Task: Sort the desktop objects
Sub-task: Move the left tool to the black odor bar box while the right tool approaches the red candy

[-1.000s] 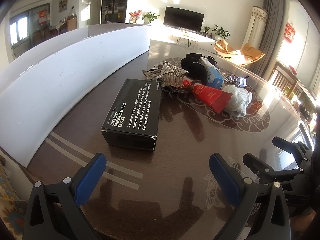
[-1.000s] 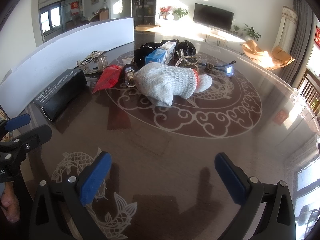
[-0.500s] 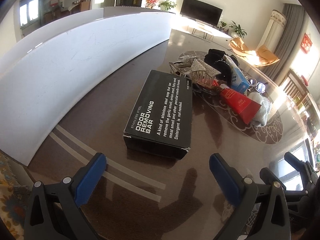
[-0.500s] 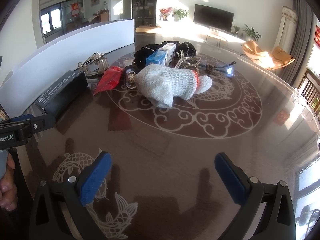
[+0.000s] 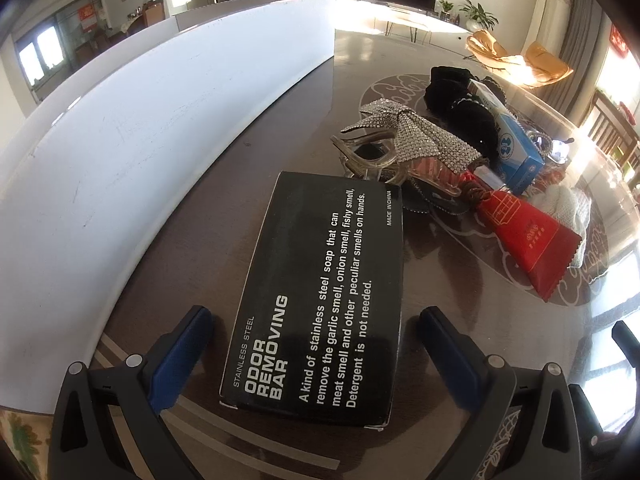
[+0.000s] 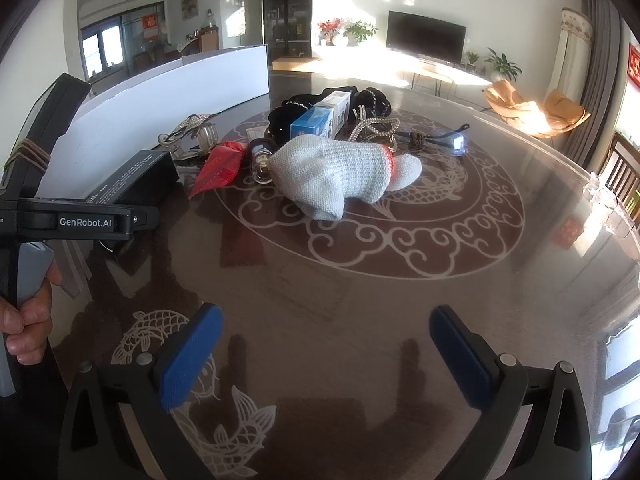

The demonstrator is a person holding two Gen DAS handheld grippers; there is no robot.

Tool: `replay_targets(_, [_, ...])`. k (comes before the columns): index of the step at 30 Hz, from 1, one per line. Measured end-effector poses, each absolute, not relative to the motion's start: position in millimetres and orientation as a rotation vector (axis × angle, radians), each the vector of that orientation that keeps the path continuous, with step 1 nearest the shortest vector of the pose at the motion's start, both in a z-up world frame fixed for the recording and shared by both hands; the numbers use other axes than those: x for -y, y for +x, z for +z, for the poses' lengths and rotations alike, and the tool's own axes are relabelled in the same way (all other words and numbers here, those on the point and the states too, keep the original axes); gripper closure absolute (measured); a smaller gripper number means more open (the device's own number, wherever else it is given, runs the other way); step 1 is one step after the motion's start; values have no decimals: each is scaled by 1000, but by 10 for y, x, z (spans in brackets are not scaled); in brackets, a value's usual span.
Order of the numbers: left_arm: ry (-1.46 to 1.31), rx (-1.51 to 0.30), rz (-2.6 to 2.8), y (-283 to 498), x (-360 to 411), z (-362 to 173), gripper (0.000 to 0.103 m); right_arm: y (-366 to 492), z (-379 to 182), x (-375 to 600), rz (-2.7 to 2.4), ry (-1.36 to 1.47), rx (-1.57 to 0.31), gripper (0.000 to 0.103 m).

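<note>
The dark brown glossy tabletop (image 6: 360, 288), printed with pale scrollwork and fish, filled both views, its near edge cut off by the frame bottom. A long white curved board (image 5: 132, 152) stood on it, sweeping from the lower left to the upper centre of the left wrist view and hiding whatever lay behind.

The flat black cardboard box lettered "ODOR REMOVING BAR" (image 5: 320, 300) lay in the lower centre of that view, its near end reaching in between the two blue pads of the left tool (image 5: 316, 344), which stood wide apart on either side without touching it. In the right wrist view the same box showed only as a dark sliver at centre left, partly hidden by the left tool's black body.

The grey knitted glove with a red cuff (image 6: 336, 168) lay at the centre of the right wrist view, covering part of a clear glass bulb-like item that was hard to identify. The red triangular foil pouch (image 5: 524, 236) lay to the right of the black box. A blue and white carton (image 6: 320, 120) rested against black fabric (image 5: 460, 108) behind. A rhinestone bow hair clip (image 5: 404, 140) sat just beyond the box's far end.

The right tool (image 6: 324, 348) hovered low over bare tabletop at the frame bottom, pads wide apart, empty. A hand (image 6: 24, 320) at the lower left edge gripped the left tool's handle, mostly cropped.
</note>
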State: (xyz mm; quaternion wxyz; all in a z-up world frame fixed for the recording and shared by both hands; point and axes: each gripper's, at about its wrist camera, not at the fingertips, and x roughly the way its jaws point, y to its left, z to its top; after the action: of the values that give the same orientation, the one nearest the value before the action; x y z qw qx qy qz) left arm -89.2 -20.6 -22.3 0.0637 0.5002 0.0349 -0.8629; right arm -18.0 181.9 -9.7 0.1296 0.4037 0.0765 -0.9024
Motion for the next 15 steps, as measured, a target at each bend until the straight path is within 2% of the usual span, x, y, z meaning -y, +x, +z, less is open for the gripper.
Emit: replay_targets(15, [1512, -96, -2626, -785, 279, -202, 0, -259, -177, -1784, -2624, 1256, -267, 0])
